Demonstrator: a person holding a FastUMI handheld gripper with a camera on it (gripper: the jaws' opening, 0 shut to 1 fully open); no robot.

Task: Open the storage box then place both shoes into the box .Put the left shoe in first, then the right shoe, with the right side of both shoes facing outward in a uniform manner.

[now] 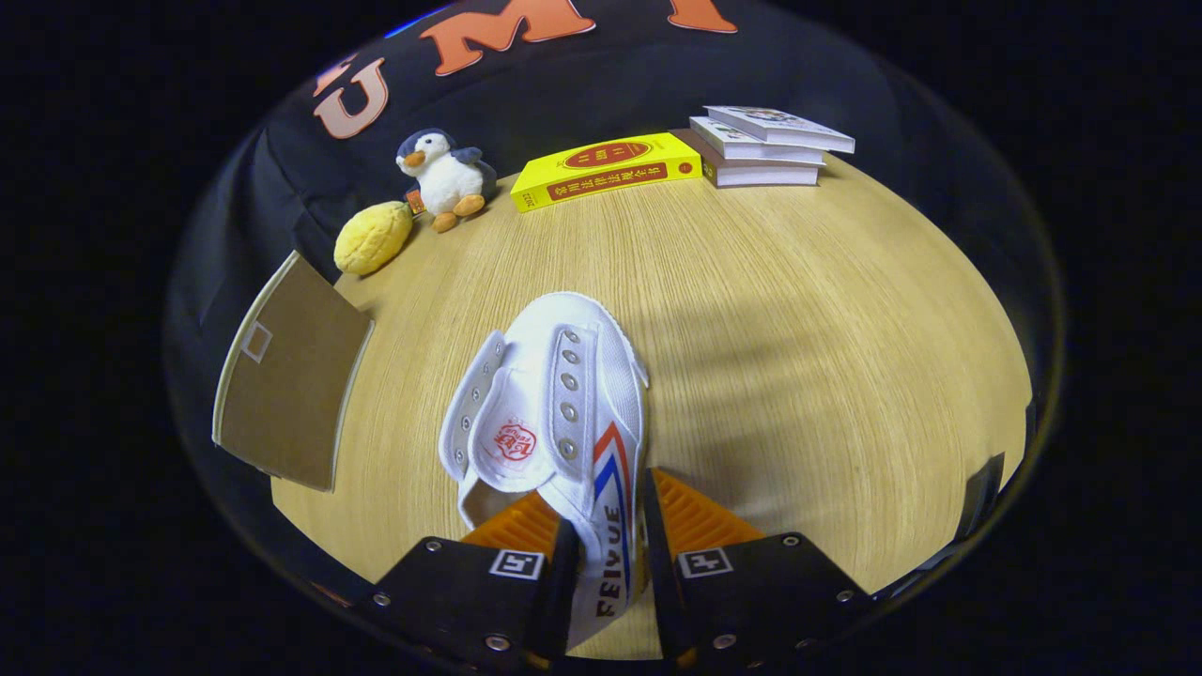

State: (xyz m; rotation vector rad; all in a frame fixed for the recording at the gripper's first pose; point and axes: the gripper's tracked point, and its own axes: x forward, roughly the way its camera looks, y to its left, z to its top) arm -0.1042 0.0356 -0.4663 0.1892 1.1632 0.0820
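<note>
A: One shoe (554, 413) in play, white canvas, toe pointing away over the wooden table (798, 357). Gripper (606, 563) clamped on its heel wall, both fingers pressing.

B: Step?

A: Looks like carrying a shoe to the box; can't tell left or right.

B: Box?

A: Brown flap (286, 376) off to the left, probably its lid. Next move likely swings left and sets the shoe in, striped side outward.

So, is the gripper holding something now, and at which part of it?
Yes. The gripper is shut on the white shoe: both fingers press on its heel-end side wall, by the red and blue stripes. The toe points ahead toward the yellow book.
</note>
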